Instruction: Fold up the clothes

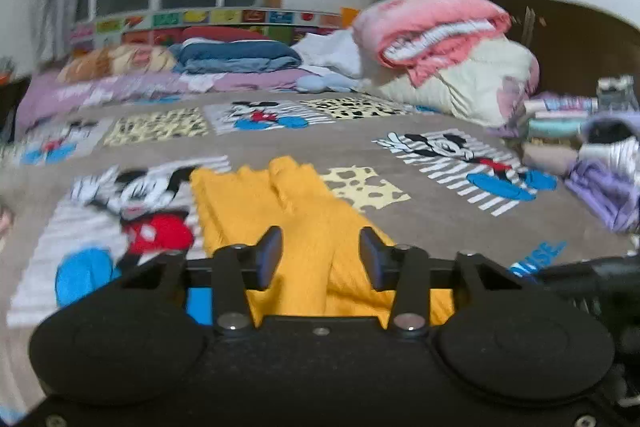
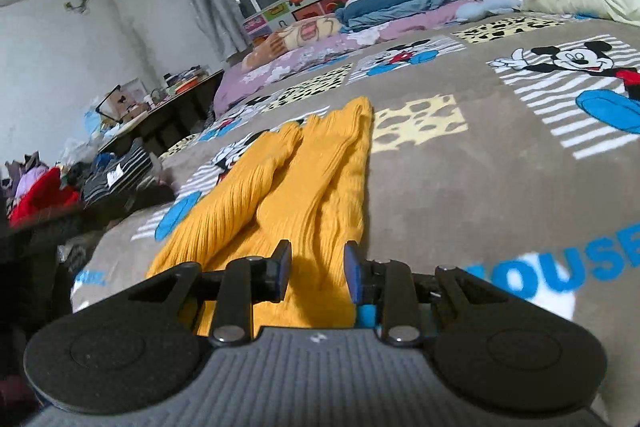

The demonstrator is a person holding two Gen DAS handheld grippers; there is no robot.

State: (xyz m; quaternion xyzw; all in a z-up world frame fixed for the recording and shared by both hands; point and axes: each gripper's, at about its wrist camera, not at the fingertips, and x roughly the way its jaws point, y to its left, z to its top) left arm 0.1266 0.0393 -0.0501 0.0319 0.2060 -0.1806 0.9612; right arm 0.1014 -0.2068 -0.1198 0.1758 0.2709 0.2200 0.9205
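Yellow garment [image 2: 304, 187] lengthwise away from both grippers on blanket [image 2: 460, 187], jaws open.

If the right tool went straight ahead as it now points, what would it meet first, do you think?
Most likely the yellow ribbed garment on the bedspread; the open right tool already frames it, though depth is unclear.

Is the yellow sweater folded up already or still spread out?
Partly folded. The yellow sweater lies on the bed blanket with both long sleeves laid side by side over it, not yet a small bundle.
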